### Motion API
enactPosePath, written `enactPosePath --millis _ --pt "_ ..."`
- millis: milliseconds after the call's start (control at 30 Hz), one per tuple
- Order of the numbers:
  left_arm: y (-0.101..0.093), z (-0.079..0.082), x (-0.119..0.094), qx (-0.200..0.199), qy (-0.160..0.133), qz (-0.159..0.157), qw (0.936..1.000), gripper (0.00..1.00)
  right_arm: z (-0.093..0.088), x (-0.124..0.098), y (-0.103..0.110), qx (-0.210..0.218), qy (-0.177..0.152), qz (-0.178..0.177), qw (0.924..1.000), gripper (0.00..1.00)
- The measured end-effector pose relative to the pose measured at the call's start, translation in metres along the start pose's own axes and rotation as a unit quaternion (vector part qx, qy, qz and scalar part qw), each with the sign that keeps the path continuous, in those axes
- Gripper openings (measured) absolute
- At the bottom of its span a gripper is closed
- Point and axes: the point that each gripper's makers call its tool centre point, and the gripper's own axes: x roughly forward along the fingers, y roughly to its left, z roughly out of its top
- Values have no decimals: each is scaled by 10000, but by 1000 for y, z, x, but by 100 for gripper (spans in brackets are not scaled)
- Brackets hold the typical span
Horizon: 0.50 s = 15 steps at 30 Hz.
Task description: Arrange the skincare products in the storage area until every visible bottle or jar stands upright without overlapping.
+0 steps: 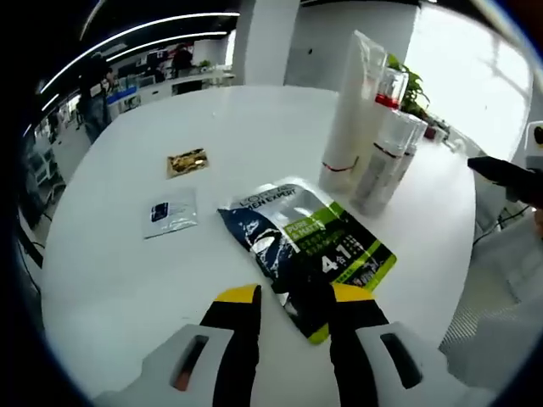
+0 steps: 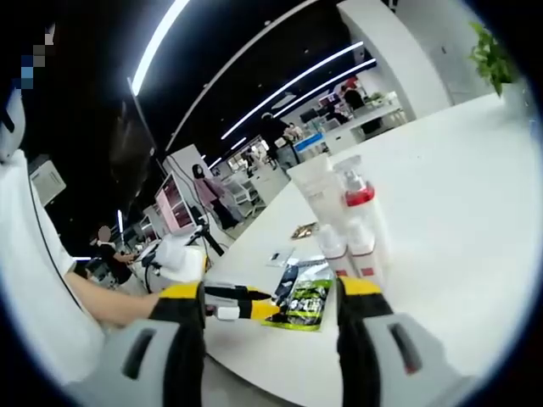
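The left claw [image 1: 293,305] is open over the green and black face mask pack [image 1: 307,246] lying flat on the white bench [image 1: 127,280]. The right claw [image 2: 271,301] is open too. The tall bottles [image 1: 365,119] stand up close together

So it's a big round white tabletop [image 1: 110,280], glossy enough to catch the ceiling lights. Lying flat on it: a dark blue and green sachet pack [image 1: 307,246] near the front edge, a small silvery-blue sachet [image 1: 170,213] off to one side, and a little gold sachet [image 1: 187,161] further back. Standing in a tight cluster just beside the big pack are a tall white tube [image 1: 349,110], a red-collared pump bottle [image 1: 389,89] and two silver-white bottles [image 1: 382,165].
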Motion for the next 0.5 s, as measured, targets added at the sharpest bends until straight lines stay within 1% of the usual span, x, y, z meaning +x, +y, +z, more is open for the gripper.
enactPosePath --millis 33,67,133,167,233,300,367,433,500 --pt "0 1 1 134 0 -4 9999 33 0 0 0 0 6 -4 10000 63" --pt "-2 4 2 351 -34 -46 9994 35 0 0 0 -3 9 -5 10000 63" --pt "-5 9 3 598 -69 -93 9981 38 0 -1 0 -9 9 -8 10000 63" --pt "-7 10 5 783 -60 -154 9968 40 0 -1 0 -18 9 -12 10000 63" --pt "-11 11 8 1006 -11 -248 9946 44 1 -2 -1 -44 7 -23 10000 64" --pt "-14 12 11 1063 -3 -325 9938 47 1 -2 -2 -73 12 -43 10000 64" --pt "-16 11 15 1152 59 -392 9926 48 2 -3 -4 -119 12 -76 9999 64" --pt "-17 10 18 1387 162 -439 9892 49 3 -4 -5 -156 11 -105 9998 65" --pt "-17 9 21 1393 202 -443 9890 51 3 -6 -7 -190 10 -148 9997 66"
